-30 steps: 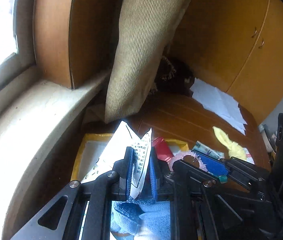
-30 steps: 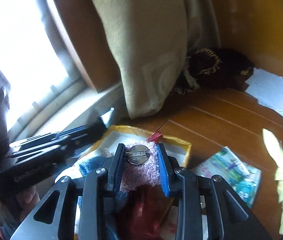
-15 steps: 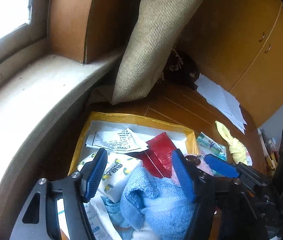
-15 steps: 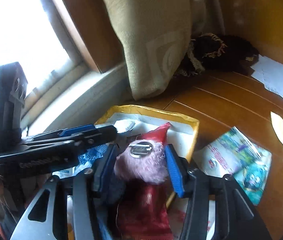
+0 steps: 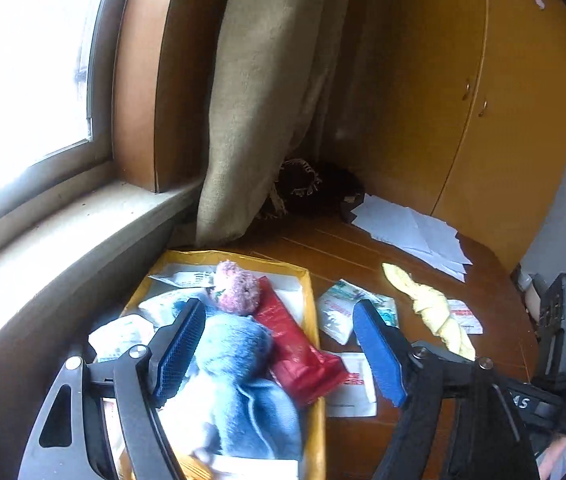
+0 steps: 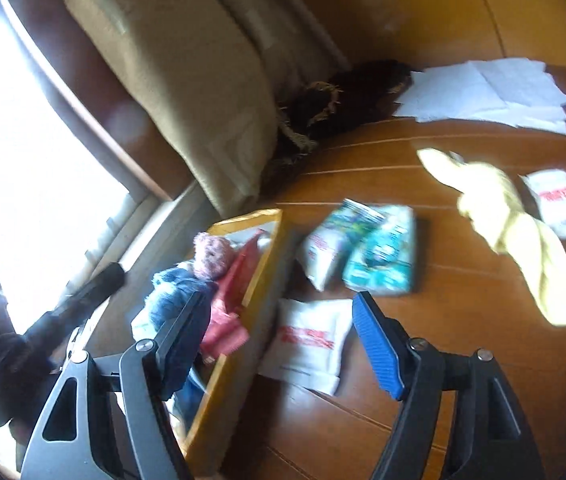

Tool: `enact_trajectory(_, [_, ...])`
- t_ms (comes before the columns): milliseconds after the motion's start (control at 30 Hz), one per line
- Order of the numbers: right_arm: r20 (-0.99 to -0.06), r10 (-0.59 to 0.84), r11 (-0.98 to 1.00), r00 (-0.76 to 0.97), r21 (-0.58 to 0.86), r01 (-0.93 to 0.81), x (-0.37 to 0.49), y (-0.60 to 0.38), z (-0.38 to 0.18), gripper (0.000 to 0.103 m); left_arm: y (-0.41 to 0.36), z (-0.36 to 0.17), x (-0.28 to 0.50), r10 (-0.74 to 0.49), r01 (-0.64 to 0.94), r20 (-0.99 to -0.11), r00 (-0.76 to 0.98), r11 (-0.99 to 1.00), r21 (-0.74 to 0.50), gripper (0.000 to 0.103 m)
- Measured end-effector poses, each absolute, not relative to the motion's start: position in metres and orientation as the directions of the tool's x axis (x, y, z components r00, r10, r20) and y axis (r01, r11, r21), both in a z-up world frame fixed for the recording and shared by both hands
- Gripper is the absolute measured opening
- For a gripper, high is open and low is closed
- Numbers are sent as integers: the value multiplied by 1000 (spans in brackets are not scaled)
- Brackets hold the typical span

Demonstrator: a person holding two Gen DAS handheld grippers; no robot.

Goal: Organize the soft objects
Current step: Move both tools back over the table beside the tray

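Observation:
A yellow tray (image 5: pixel 311 320) (image 6: pixel 261 276) on the wooden table holds a blue towel (image 5: pixel 239 364) (image 6: pixel 179 292), a pink fluffy pom-pom (image 5: pixel 239 288) (image 6: pixel 213 256), a red packet (image 5: pixel 303 356) (image 6: pixel 227 320) and paper packets. My left gripper (image 5: pixel 279 352) is open and empty, above the towel and red packet. My right gripper (image 6: pixel 279 348) is open and empty, above the tray's right rim and a white packet (image 6: pixel 307 344). A yellow cloth (image 5: pixel 431 308) (image 6: pixel 515 224) lies on the table to the right.
A beige cushion (image 5: pixel 267 96) (image 6: pixel 187 64) leans in the corner by the window sill (image 5: pixel 55 236). A dark fringed cloth (image 5: pixel 311 188) (image 6: pixel 343 96) lies behind it. White papers (image 5: pixel 411 232) (image 6: pixel 487 92), tissue packs (image 5: pixel 355 312) (image 6: pixel 367 252) and another white packet (image 6: pixel 563 204) lie on the table.
My left gripper let go of the paper slip and opened. My right gripper let go of the pink pom-pom, which now lies in the tray. Both pulled back, the right one swinging rightward.

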State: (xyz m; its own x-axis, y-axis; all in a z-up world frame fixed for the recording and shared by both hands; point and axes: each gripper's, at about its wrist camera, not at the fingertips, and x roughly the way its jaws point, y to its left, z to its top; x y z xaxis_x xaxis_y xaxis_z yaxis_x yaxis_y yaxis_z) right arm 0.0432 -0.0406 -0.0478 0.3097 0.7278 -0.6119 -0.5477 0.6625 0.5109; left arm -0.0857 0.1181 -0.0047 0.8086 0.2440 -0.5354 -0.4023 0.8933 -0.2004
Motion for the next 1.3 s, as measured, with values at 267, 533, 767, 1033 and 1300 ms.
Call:
enact_trajectory(267, [-648, 669, 739, 365, 523, -424, 64, -96, -75, 73, 65, -18, -62, 130, -302, -592, 795, 932, -201, 80])
enact_trajectory(533, [-664, 669, 743, 333, 580, -334, 78, -113, -95, 73, 41, -34, -37, 100, -281, -646, 756, 942, -183, 80])
enact_trajectory(767, [-688, 629, 777, 361, 553, -300, 78, -118, -96, 73, 35, -49, -19, 61, -265, -684, 727, 944, -197, 80])
enact_trajectory(1033, [-687, 624, 781, 372, 542, -310, 78, -118, -96, 74, 32, -65, -10, 45, -264, -716, 697, 944, -197, 80])
enact_trajectory(1300, [-690, 617, 787, 379, 529, -318, 77, -116, -97, 75, 40, -83, 0, 66, -268, -769, 636, 953, -140, 80])
